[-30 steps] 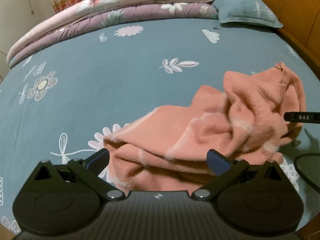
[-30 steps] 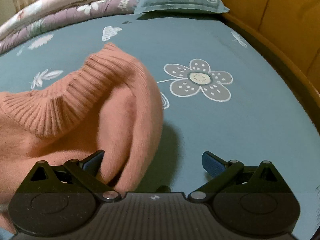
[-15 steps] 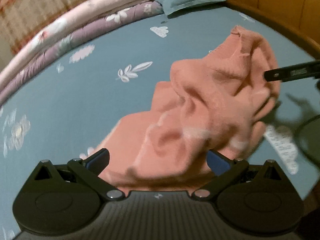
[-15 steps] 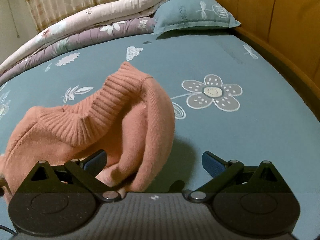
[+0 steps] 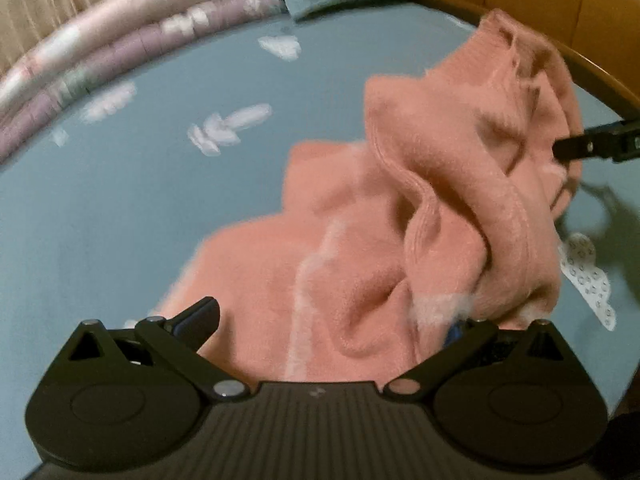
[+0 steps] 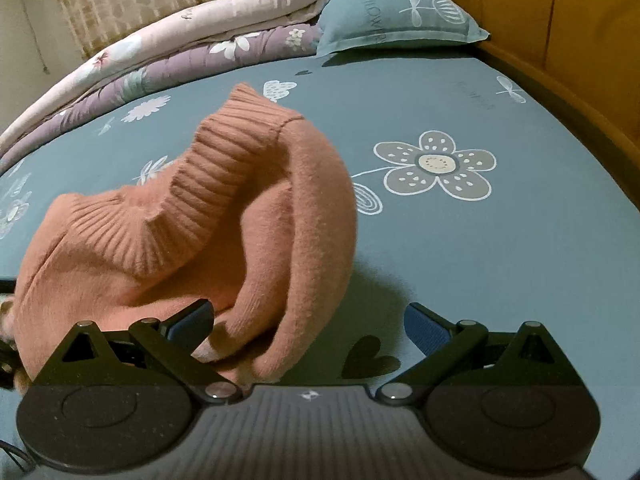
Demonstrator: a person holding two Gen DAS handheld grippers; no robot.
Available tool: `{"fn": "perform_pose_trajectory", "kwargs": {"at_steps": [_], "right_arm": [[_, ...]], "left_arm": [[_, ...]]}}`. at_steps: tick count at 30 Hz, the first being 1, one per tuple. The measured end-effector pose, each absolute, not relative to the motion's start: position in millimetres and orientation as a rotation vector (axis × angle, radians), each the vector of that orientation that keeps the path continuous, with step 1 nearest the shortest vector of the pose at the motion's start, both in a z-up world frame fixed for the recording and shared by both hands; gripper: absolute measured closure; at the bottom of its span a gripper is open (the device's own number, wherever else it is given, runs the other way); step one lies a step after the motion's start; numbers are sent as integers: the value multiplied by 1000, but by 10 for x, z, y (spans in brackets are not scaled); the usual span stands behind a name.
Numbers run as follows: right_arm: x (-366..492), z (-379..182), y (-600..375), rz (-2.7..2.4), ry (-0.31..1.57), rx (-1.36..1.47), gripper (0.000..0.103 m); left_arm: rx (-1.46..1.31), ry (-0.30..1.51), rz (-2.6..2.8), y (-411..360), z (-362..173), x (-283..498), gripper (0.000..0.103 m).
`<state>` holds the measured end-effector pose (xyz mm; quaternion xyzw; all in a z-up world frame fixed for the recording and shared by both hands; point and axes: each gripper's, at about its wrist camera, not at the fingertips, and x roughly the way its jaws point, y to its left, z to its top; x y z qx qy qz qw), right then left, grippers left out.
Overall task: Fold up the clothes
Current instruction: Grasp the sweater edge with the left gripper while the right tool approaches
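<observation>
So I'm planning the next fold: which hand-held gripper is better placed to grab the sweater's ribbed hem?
Probably the right hand-held gripper: it is open with the sweater's ribbed hem just ahead. The left faces plain, bunched knit.

One fuzzy pink knitted sweater (image 6: pixel 188 240) with a ribbed neck is lying on the bed. One blue-green bed sheet (image 6: pixel 460 264) with white drawings is covering the bed. One blue-green pillow (image 6: pixel 400 12) is sitting at the far end. Two folded quilts are lying beside it: one pale pink quilt (image 6: pixel 208 32) is resting on top of one purple flowered quilt (image 6: pixel 192 60). One big grey flower drawing (image 6: pixel 434 164) is showing on the sheet in the right wrist view. Two black grippers are showing: the left gripper (image 5: pixel 324 324) and the right gripper (image 6: pixel 308 320).
</observation>
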<state>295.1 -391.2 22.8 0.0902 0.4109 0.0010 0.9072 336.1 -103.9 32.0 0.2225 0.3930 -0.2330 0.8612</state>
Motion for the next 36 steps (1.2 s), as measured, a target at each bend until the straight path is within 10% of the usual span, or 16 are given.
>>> {"fn": "perform_pose_trajectory", "kwargs": {"at_steps": [8,19,36], "right_arm": [[2945,329,-3757,34,852,167,0],[2775,549,-3319,-68,805,123,0],[2628,662,-3123,-198,761,213,0]], "left_arm": [[497,728,-516,-1052,494,3456,2],[564,698,-856,-1058,506,3391,98],[384,639,-863,-275,800,4067,100]]}}
